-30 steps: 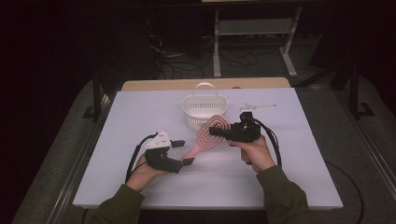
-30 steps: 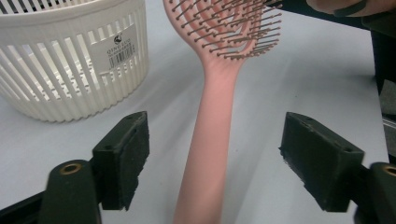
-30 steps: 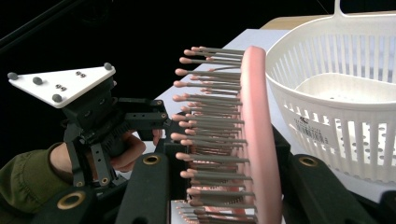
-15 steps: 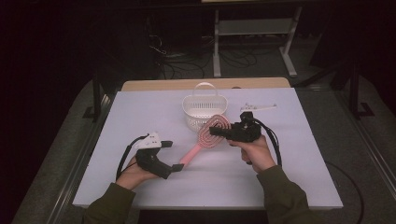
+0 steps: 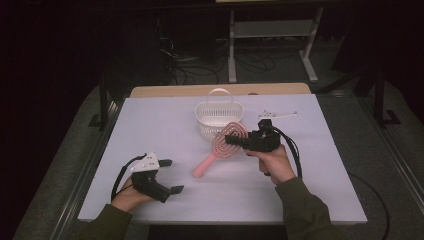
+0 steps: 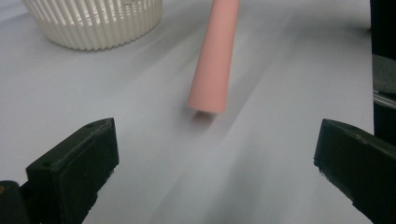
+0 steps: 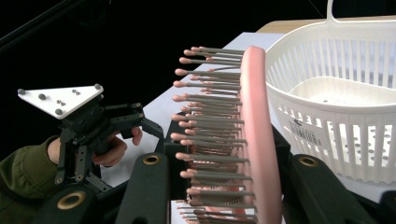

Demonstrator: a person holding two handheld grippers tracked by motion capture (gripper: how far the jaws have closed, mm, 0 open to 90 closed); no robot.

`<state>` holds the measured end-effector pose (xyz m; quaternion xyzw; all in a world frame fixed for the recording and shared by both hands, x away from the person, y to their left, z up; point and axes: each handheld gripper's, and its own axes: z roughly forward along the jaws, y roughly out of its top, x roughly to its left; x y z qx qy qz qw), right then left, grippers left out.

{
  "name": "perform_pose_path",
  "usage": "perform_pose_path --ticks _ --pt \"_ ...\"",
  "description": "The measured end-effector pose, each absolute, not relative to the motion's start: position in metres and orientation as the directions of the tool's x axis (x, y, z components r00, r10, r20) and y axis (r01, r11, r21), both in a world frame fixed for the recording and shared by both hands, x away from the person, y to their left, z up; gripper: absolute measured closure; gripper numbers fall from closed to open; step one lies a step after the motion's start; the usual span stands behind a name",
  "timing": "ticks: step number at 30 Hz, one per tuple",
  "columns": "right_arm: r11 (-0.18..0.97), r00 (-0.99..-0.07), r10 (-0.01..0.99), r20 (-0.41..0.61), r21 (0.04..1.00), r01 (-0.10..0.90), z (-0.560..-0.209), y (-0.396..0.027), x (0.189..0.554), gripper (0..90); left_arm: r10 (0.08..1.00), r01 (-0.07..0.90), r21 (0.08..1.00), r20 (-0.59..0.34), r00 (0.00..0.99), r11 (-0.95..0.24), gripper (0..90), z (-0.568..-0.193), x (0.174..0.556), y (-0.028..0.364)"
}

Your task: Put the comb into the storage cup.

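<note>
A pink hairbrush (image 5: pixel 227 141) slants over the white table, and my right gripper (image 5: pixel 234 140) is shut on its head. In the right gripper view the bristled head (image 7: pixel 254 140) stands between the two black jaws of my right gripper (image 7: pixel 229 186). Its handle end (image 5: pixel 200 171) points down toward the table surface. My left gripper (image 5: pixel 172 176) sits to the left of that end, apart from it. Its jaws have just been opening and stand wide with nothing between them. Seen from my left gripper (image 6: pixel 217 140), the pink handle (image 6: pixel 212 60) hangs ahead of the open jaws.
A white slatted basket (image 5: pixel 219 120) with a handle stands just behind the brush head, with its rim (image 7: pixel 299 100) close beside the brush. A small white tool (image 5: pixel 278 115) lies at the back right. A wooden edge (image 5: pixel 220 90) borders the table's far side.
My left gripper has let go of the brush handle, opened wide and drawn back to the left. The right gripper and the brush have stayed in place.
</note>
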<state>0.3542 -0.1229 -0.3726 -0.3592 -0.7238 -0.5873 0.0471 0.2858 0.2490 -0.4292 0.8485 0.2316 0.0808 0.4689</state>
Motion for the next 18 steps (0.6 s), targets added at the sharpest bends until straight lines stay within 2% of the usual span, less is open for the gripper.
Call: perform_pose_path --ticks 10,18 --pt "0.039 -0.735 0.467 0.491 0.819 0.572 -0.3715 -0.1260 0.3545 63.4 0.489 0.349 0.818 -0.096 0.867 -0.457 0.0 -0.4329 0.2809 0.2598" --pt "0.018 -0.732 0.467 0.496 0.822 0.569 -0.3688 -0.1307 0.3547 63.4 0.500 0.342 0.815 -0.075 0.863 -0.468 0.0 -0.4346 0.2802 0.2583"
